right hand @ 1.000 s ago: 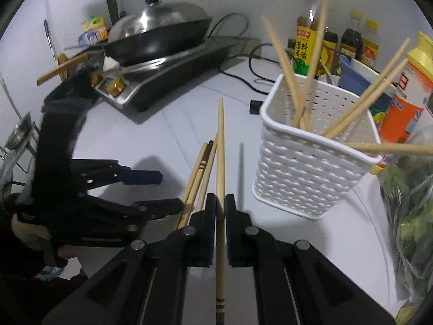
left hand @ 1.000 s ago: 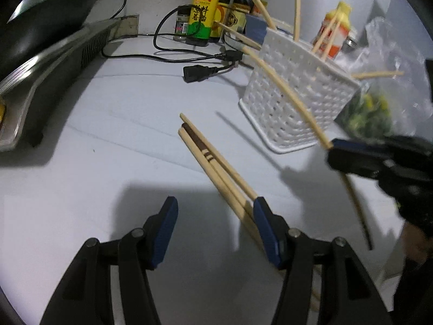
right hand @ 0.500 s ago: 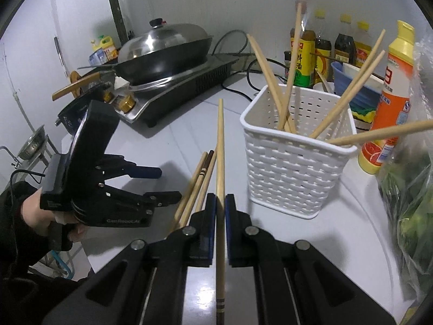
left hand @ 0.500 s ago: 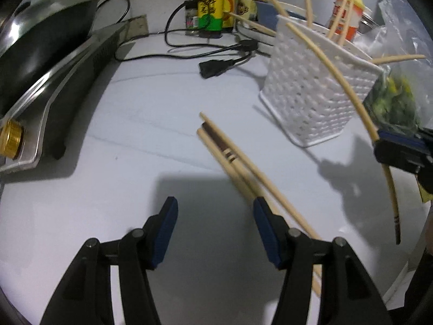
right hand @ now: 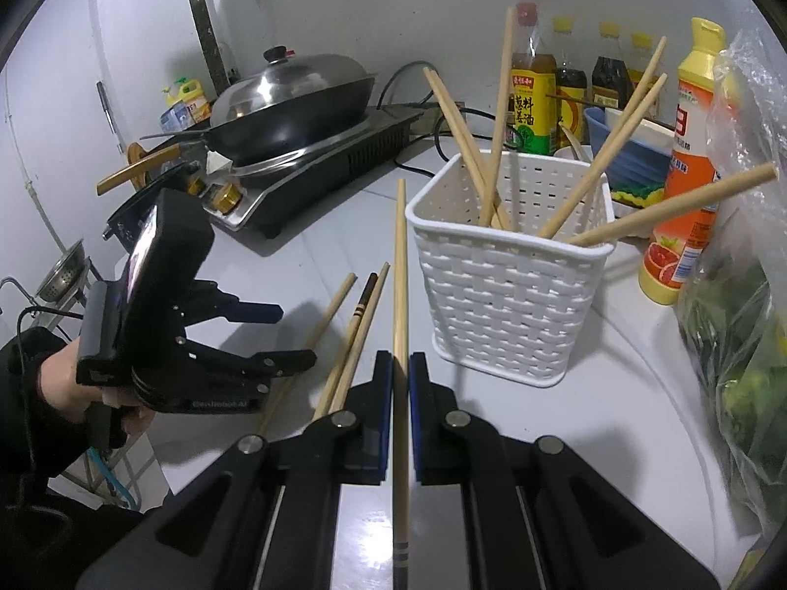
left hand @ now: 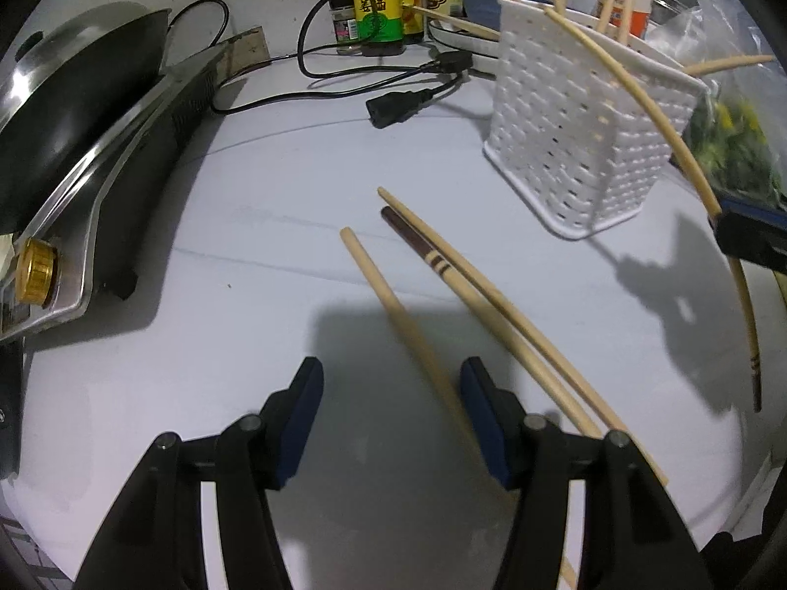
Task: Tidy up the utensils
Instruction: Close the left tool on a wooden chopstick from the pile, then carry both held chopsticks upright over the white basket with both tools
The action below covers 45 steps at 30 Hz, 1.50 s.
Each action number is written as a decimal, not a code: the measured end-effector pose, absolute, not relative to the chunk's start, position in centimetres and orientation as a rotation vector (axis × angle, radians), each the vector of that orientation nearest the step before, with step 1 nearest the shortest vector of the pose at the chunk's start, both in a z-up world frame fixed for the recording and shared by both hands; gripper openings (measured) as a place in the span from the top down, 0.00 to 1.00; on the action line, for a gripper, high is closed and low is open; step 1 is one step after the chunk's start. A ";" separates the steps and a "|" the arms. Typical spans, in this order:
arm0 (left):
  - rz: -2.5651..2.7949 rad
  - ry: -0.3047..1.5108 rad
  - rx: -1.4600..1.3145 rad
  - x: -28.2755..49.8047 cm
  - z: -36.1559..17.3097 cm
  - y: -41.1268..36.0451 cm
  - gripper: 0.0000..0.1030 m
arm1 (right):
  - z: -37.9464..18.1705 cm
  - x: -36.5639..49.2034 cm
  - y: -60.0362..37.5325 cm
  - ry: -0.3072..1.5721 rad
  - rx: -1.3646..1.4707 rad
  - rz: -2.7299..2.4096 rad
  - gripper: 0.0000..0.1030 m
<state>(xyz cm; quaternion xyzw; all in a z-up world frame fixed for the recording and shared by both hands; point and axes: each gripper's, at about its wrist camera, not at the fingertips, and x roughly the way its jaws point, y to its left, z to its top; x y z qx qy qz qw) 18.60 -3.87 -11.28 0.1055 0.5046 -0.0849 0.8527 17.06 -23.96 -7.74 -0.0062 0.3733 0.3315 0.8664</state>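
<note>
My right gripper (right hand: 401,368) is shut on a pale wooden chopstick (right hand: 400,265) that points forward, above the counter and left of the white basket (right hand: 506,295). The basket holds several upright chopsticks (right hand: 497,113). Three loose chopsticks (left hand: 472,285) lie on the white counter. My left gripper (left hand: 391,383) is open just above them, and one plain chopstick (left hand: 393,305) runs between its fingers. In the left wrist view the right gripper (left hand: 747,241) shows at the right edge with its chopstick (left hand: 654,118).
A lidded wok on an induction cooker (right hand: 295,98) stands at the left. Sauce bottles (right hand: 531,93), a yellow squeeze bottle (right hand: 688,167), a blue bowl (right hand: 634,157) and black power cords (left hand: 393,93) sit behind the basket. A bag of greens (right hand: 738,344) is at the right.
My left gripper has moved right and forward, so one loose chopstick now lies between its open fingers. My right gripper has risen and drawn back a little with its chopstick.
</note>
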 end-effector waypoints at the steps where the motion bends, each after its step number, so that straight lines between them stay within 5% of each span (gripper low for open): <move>1: -0.198 1.067 0.229 19.0 -11.3 -3.9 0.44 | -7.7 17.1 -23.8 0.781 -0.013 0.695 0.94; 3: -0.237 1.081 0.232 19.7 -11.3 -4.2 0.51 | -7.5 17.1 -23.6 0.776 -0.012 0.700 0.94; 4: -0.273 1.093 0.229 20.0 -11.2 -4.3 0.77 | -7.4 17.0 -23.5 0.773 -0.012 0.701 0.94; 5: -0.289 1.106 0.231 20.3 -11.2 -4.5 0.91 | -7.3 16.9 -23.5 0.769 -0.012 0.703 0.94; 7: -0.302 1.111 0.271 20.4 -11.0 -4.9 0.94 | -7.0 16.8 -23.4 0.761 -0.012 0.708 0.94; 18: -0.312 1.006 0.142 19.8 -8.2 -2.7 0.94 | -5.7 17.0 -23.9 0.741 -0.018 0.694 0.94; 32: -0.390 0.684 0.062 17.5 2.3 -4.1 0.94 | 0.0 17.6 -25.6 0.651 0.016 0.713 0.94; 45: -0.398 0.546 -0.027 18.8 4.8 -2.5 0.94 | 5.8 23.1 -28.2 0.532 0.089 0.556 0.94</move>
